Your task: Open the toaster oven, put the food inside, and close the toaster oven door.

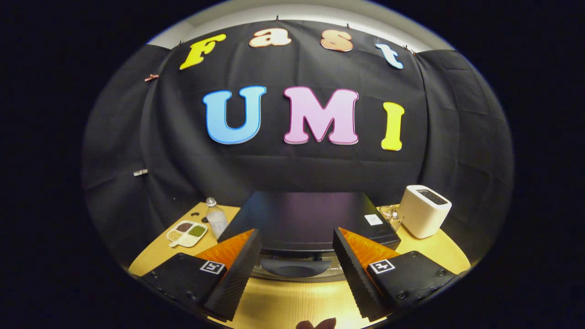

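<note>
- The toaster oven (301, 219) sits on the table (292, 301), just ahead of the fingers; its door handle (295, 266) lies between them.
- It is judged rigid and heavy; the smooth handle is the place to be gripped.
- The tool (296, 265) is held wide open, nothing grasped.
- A sectioned dish (186, 234), bottle (215, 218) and white toaster (424, 215) stand alongside.

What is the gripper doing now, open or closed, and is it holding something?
Gripper: jaws open, holding nothing; the toaster oven handle sits just ahead, between them, untouched.
</note>
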Tool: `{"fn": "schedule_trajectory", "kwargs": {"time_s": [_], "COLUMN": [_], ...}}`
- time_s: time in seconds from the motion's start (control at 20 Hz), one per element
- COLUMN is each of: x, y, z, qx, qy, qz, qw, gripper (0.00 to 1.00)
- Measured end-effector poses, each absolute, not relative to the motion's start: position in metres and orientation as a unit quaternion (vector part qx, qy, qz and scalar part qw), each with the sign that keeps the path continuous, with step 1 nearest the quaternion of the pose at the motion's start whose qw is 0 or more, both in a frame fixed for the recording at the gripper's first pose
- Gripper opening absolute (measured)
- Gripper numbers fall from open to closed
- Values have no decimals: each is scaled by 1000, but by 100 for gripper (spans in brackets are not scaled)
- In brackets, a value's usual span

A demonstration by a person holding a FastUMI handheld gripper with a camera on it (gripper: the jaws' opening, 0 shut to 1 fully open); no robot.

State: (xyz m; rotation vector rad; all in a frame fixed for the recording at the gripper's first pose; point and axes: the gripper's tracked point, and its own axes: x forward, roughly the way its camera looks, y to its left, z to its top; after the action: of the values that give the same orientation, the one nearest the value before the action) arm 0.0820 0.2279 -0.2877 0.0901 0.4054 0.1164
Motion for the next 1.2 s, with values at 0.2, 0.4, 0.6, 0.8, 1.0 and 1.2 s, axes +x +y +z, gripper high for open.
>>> {"fn": "schedule_trajectory", "kwargs": {"time_s": [0.2, 0.4, 0.6, 0.8, 1.0, 1.2], "x": [92, 96, 95, 84, 66, 42], "y": [236, 238, 236, 236, 236, 235], "z": [-325, -346, -344, -349, -348, -352], "qx": [37, 34, 44, 45, 46, 48], "qy": [247, 277, 273, 286, 289, 295], "qz": [59, 46, 37, 42, 40, 41], "qw": [967, 959, 960, 956, 956, 953], "gripper": [98, 98, 99, 99, 99, 98]}}
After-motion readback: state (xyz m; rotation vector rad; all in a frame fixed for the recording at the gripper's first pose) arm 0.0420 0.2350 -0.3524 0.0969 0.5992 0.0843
